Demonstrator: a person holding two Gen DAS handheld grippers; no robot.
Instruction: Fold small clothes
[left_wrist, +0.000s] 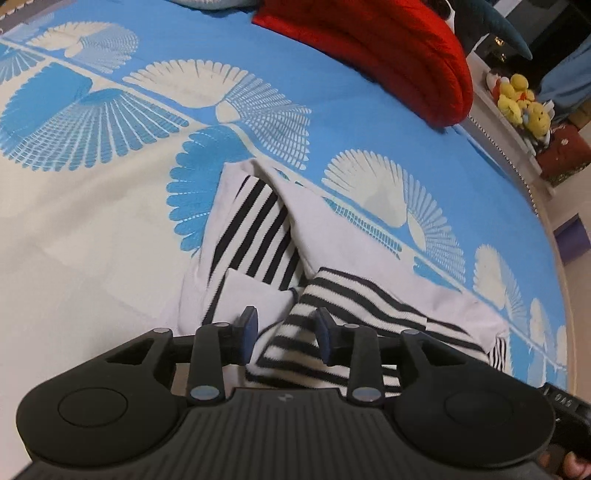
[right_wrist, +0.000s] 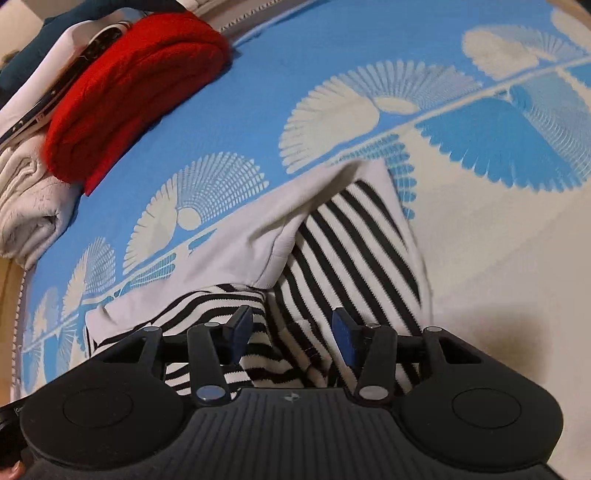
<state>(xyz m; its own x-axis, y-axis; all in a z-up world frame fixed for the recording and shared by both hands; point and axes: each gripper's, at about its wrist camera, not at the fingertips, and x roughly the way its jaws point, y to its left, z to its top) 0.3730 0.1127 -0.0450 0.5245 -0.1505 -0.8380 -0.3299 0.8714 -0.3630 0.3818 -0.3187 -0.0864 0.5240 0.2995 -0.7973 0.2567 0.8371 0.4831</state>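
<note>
On the bed, over a blue and cream bedsheet printed with fan shapes, lies a small garment of white cloth and black-and-white stripes, partly folded, with a white flap turned across its striped middle. In the left wrist view the left gripper hangs just above the near striped fold; its blue pads stand apart with striped cloth showing between them, and neither pad visibly presses the fabric, so it looks released. In the right wrist view the right gripper sits over the same garment, its jaws spread wider, striped cloth below the gap and nothing pinched. A folded red knit rests near the far edge of the bed, well apart from the garment. Beside it in the right view is a rumpled whitish blanket. Yellow plush toys sit on a shelf beyond the bed.
</note>
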